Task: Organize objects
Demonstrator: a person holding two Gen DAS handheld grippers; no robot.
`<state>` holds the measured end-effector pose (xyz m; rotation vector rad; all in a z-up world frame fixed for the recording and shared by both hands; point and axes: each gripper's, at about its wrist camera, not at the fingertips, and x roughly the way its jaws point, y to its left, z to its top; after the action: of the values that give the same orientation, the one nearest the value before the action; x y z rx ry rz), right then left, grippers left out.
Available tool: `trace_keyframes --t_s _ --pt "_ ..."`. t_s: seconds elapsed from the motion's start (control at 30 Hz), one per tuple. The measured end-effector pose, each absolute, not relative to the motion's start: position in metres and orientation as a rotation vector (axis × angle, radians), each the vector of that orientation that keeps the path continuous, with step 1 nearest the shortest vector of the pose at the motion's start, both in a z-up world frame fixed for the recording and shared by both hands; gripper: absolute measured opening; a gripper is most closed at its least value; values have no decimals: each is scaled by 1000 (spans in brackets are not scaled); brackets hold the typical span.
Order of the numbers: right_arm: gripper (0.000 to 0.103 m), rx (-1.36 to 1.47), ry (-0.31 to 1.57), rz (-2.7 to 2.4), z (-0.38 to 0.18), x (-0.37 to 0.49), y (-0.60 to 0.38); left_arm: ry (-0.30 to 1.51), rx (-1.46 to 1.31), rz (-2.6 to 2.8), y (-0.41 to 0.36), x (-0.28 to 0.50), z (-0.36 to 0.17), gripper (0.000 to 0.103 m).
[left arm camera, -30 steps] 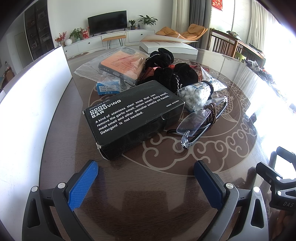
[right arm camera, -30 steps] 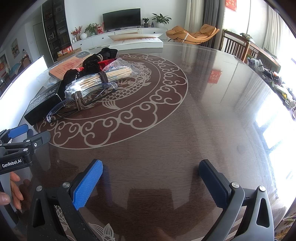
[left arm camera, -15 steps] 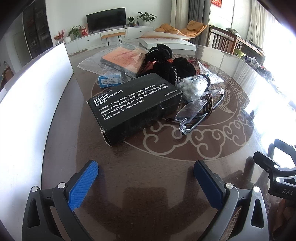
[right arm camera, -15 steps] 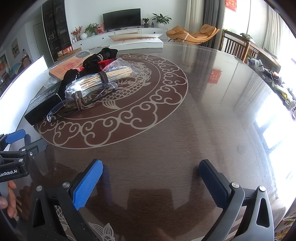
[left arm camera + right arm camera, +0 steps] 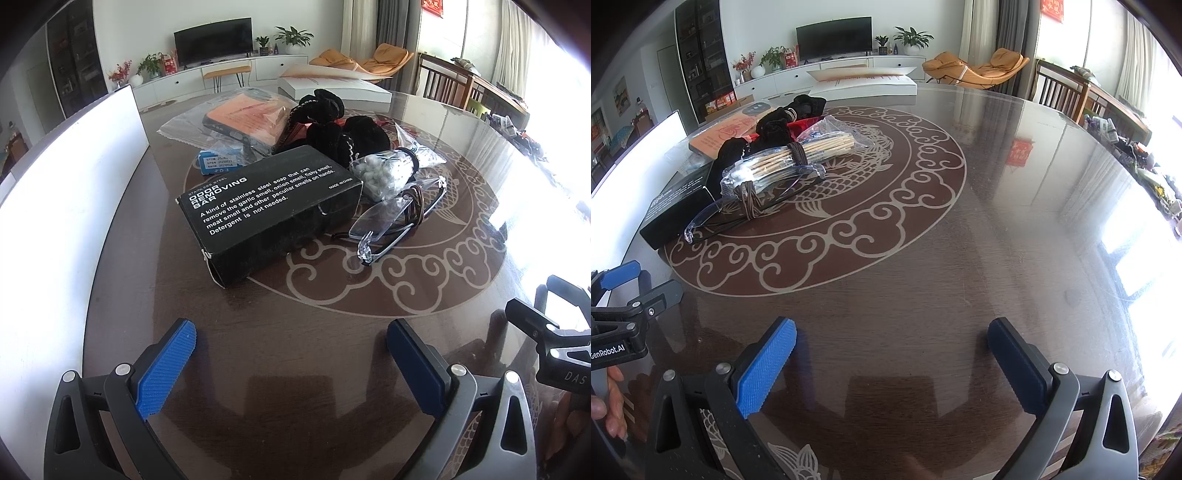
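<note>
- Left wrist view: my left gripper (image 5: 291, 345), jaws spread and empty, faces the black box (image 5: 269, 210) on the tabletop (image 5: 332, 369).
- Glasses (image 5: 391, 221) touching the box's right side could drag along.
- My right gripper (image 5: 892, 349), likewise spread, holds nothing.

Black box (image 5: 271, 208) lies flat, white lettering up; glasses (image 5: 391, 221) folded just beside it — a bag of cotton swabs (image 5: 384, 171) (tied with a band), black cloth (image 5: 343, 133) behind.

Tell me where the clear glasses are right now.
In the left wrist view the clear glasses lie on the table just right of the black odor removing bar box, in front of the bag of cotton swabs.
</note>
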<state>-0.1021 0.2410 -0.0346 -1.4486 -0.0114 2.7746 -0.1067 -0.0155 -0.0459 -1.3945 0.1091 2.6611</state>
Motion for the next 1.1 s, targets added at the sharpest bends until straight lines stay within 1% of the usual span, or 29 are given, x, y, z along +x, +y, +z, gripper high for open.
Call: trace_keyframes --t_s 1.1 --pt "103 -1448 -11 2775 -35 -102 241 129 -1422 2624 -17 -98 -43 103"
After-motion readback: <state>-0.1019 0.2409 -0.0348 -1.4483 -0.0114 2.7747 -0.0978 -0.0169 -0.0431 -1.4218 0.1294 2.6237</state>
